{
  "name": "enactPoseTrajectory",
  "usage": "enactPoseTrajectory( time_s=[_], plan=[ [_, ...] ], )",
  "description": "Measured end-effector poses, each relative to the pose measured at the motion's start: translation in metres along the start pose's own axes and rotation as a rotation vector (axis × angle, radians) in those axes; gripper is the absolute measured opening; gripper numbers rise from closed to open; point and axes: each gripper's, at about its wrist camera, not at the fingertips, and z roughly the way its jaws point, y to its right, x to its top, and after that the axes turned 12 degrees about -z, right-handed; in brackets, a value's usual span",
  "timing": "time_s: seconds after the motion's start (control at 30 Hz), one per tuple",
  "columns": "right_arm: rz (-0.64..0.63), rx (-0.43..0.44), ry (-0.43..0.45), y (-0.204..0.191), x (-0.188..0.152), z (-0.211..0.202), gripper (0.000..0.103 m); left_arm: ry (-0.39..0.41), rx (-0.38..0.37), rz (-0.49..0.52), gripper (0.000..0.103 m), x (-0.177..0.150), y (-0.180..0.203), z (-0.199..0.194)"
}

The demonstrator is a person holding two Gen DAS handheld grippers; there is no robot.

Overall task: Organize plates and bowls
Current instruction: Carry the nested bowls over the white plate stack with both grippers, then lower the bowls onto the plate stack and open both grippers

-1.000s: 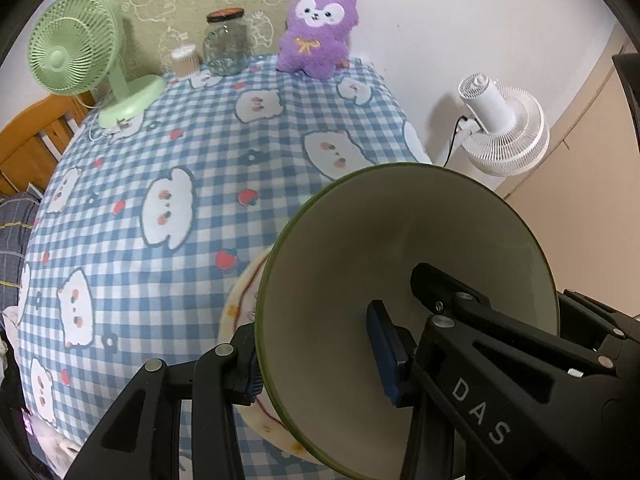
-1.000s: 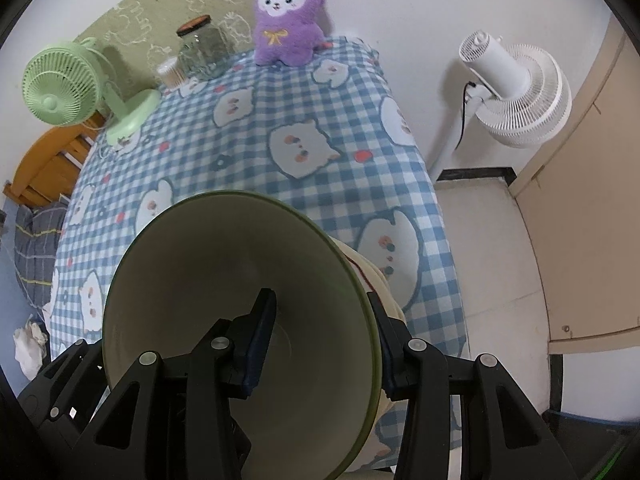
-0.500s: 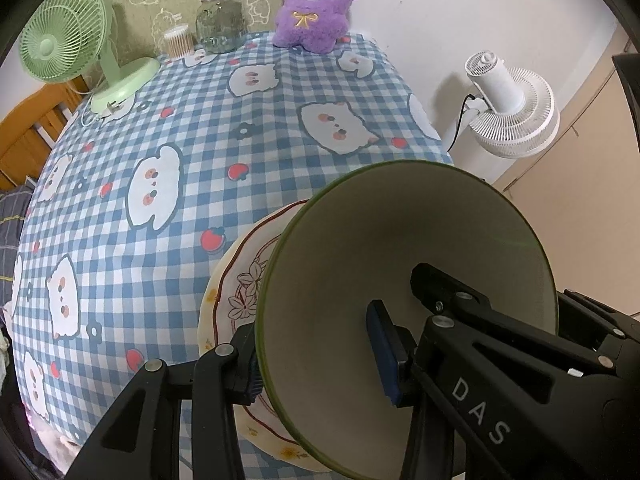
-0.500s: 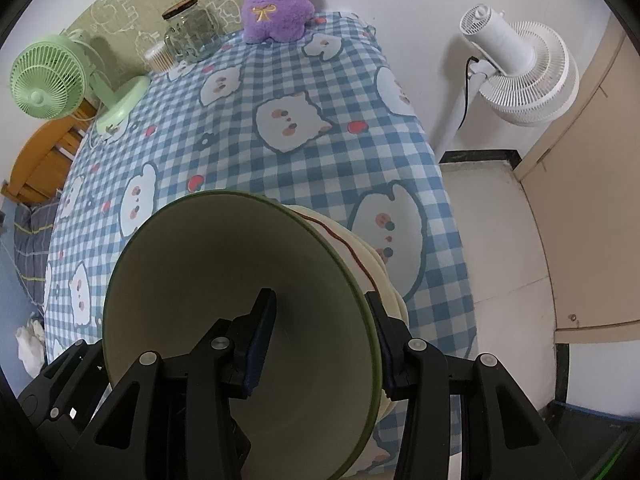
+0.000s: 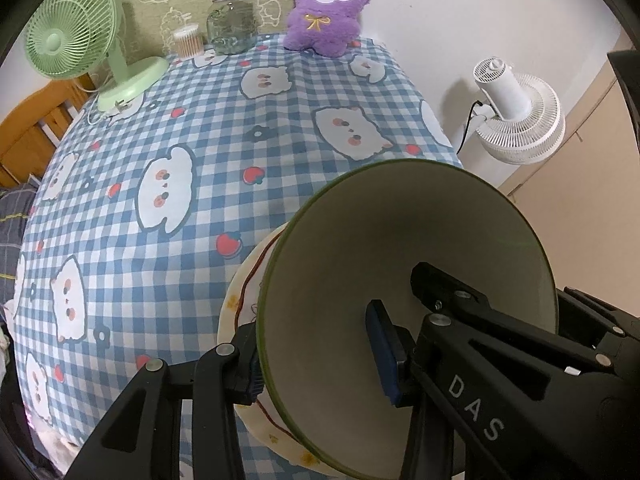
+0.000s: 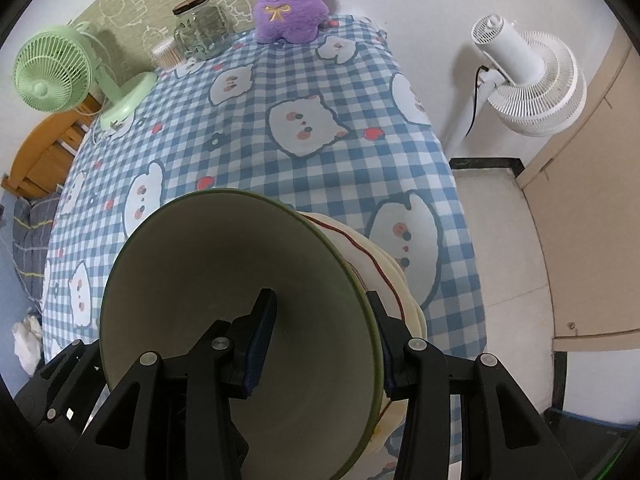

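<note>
A big cream bowl with a green rim (image 5: pixel 400 280) is held by both grippers, one on each side of its rim. My left gripper (image 5: pixel 316 364) is shut on the bowl's left rim, one pad inside, one outside. My right gripper (image 6: pixel 320 340) is shut on the right rim of the same bowl (image 6: pixel 224 300). Under the bowl lies a cream plate with a red line pattern (image 5: pixel 240 304), near the table's front right edge; it also shows in the right wrist view (image 6: pixel 384 264). Whether the bowl touches the plate is hidden.
The table has a blue checked cloth (image 5: pixel 200 152). At its far side stand a green desk fan (image 5: pixel 76 40), a glass jar (image 5: pixel 232 20), a small cotton-swab tub (image 5: pixel 186 42) and a purple plush toy (image 5: pixel 326 4). A white floor fan (image 6: pixel 528 80) stands right of the table.
The bowl, held by both grippers, has shifted relative to the table, and less of the plate shows beneath it now. Both grips are unchanged.
</note>
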Motion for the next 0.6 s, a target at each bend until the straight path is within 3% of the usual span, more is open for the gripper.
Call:
enactPoseTrajectory(
  time_s=[0.2, 0.37, 0.5, 0.6],
  plan=[
    [-0.012, -0.017, 0.000, -0.005, -0.001, -0.001, 0.050, 0.005, -0.037, 0.000, 0.048, -0.002, -0.004, 0.001],
    [-0.012, -0.046, 0.008, -0.006, -0.003, -0.004, 0.050, -0.018, -0.085, 0.003, 0.066, -0.001, -0.005, 0.006],
    [-0.026, -0.102, 0.056, -0.011, -0.003, -0.014, 0.062, 0.016, -0.097, 0.011, 0.073, 0.000, -0.006, -0.001],
    [-0.031, -0.091, 0.092, -0.013, -0.004, -0.020, 0.068, 0.036, -0.099, 0.021, 0.079, 0.001, -0.007, -0.006]
  ],
)
